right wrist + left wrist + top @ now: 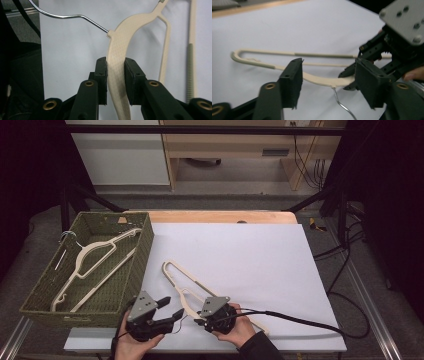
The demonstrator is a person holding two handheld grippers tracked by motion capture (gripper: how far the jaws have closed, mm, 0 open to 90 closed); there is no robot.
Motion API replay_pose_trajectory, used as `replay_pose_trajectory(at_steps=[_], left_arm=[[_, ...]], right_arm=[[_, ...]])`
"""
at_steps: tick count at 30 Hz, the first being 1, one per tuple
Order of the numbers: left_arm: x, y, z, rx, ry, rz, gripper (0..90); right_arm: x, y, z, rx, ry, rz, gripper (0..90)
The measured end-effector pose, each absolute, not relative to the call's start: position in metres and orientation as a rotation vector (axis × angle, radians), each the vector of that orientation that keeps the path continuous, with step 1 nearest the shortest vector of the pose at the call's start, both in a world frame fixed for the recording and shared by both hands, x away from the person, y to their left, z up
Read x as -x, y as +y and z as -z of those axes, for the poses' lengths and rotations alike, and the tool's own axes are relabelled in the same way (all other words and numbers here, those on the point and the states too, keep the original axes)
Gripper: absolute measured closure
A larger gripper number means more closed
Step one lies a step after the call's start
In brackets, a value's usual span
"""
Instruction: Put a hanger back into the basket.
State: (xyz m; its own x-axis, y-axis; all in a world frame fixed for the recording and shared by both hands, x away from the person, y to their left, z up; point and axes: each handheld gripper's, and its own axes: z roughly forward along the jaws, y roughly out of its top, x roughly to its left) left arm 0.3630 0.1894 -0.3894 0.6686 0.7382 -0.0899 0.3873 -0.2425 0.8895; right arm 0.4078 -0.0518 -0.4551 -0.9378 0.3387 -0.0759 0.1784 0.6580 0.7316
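While the cream plastic hanger [186, 285] lies on the white counter [260, 265] at lower centre of the high view, the right claw [115, 75] is clamped tight on its shoulder, just below the wire hook [67, 16]. Near it, the left claw [328, 77] stands wide open, its pads either side of the hanger's curved middle without touching it. At left, another hanger [95, 265] rests in the woven basket [142, 250].
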Motion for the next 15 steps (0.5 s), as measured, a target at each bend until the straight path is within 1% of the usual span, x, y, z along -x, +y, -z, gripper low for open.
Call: replay_pose_trajectory(at_steps=[7,11,15], left_arm=[[-0.362,0.216,0.370,-1.758,0.852,-0.451,25.8],[-0.364,0.223,0.369,-1.745,0.861,-0.465,19.9],[-0.369,0.225,0.373,-1.757,0.861,-0.450,16.7]], right_arm=[[-0.409,-0.067,0.438,-0.451,2.630,-1.181,76.3],[-0.410,-0.080,0.428,-0.485,2.585,-1.193,78.2],[-0.411,-0.095,0.417,-0.527,2.509,-1.199,81.0]])
